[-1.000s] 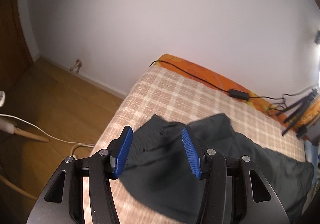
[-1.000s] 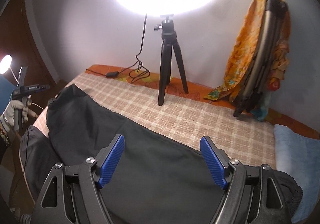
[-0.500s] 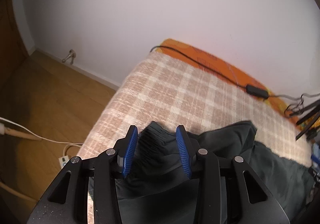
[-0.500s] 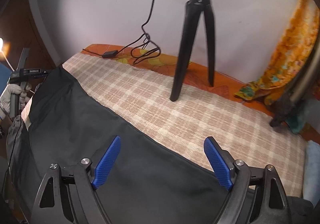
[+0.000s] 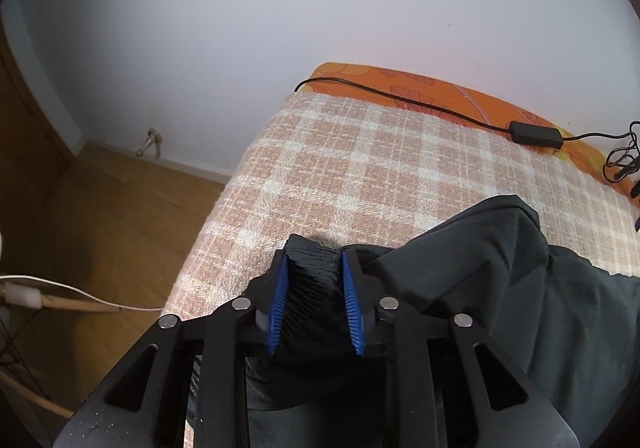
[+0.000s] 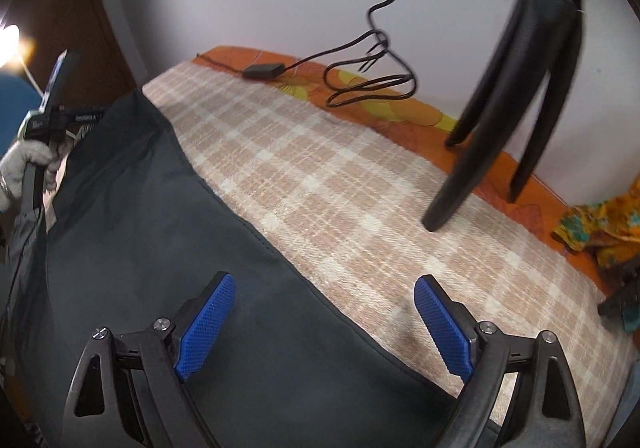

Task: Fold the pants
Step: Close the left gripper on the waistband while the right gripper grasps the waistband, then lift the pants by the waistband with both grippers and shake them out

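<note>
Dark grey pants (image 5: 500,268) lie spread along the near side of a plaid-covered bed (image 5: 340,167). My left gripper (image 5: 314,259) points down at the bed's left end. Its jaws are closing, and the gathered elastic waistband (image 5: 312,276) fills the gap and touches both blue pads. In the right wrist view the pants (image 6: 160,228) run from lower right to upper left. My right gripper (image 6: 324,282) hovers over their far edge, its jaws opening wide and gripping nothing. A gloved hand (image 6: 24,163) holds the left gripper (image 6: 48,115) at the far left.
A black tripod (image 6: 512,87) stands on the bed's far side. A black cable with an adapter (image 6: 262,71) lies along the orange sheet (image 5: 440,95) by the wall. Orange patterned cloth (image 6: 600,224) sits at the right. Wooden floor (image 5: 100,228) with a white cable drops off left.
My left gripper came down onto the waistband and its jaws narrowed around it. My right gripper sank closer to the pants and tripod while its jaws spread wider.
</note>
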A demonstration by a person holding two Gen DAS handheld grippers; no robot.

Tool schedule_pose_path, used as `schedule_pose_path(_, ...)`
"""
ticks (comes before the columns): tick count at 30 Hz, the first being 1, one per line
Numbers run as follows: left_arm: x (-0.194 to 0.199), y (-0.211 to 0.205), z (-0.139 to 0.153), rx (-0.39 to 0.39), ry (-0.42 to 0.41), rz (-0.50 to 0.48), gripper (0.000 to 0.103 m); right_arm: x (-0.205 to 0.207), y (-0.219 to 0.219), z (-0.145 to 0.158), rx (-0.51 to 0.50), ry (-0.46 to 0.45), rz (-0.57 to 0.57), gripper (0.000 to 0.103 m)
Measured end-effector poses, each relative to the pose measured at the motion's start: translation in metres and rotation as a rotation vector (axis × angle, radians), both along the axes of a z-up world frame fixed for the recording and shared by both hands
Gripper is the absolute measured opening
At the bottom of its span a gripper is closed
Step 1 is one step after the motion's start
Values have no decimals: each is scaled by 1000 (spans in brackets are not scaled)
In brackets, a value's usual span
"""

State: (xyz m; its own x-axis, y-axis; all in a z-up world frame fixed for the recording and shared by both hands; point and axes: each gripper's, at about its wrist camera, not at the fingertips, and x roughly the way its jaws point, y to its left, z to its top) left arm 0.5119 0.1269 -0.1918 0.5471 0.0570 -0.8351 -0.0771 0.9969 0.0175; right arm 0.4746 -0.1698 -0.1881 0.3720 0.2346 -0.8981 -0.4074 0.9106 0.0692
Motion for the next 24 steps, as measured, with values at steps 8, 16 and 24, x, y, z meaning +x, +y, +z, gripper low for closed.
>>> schedule_pose_path(8, -12, 30, 25, -78, -102, 68, 19, -15, 16, -12, -23, 17, 90, 77)
schedule_pose_path(16, -30, 49, 51, -120, -183, 95, 19, -31, 21, -2, -29, -11, 101, 2)
schedule_pose_path(24, -59, 55, 67, -154, -242, 97, 18, -66, 26, 42, -46, -119, 105, 0)
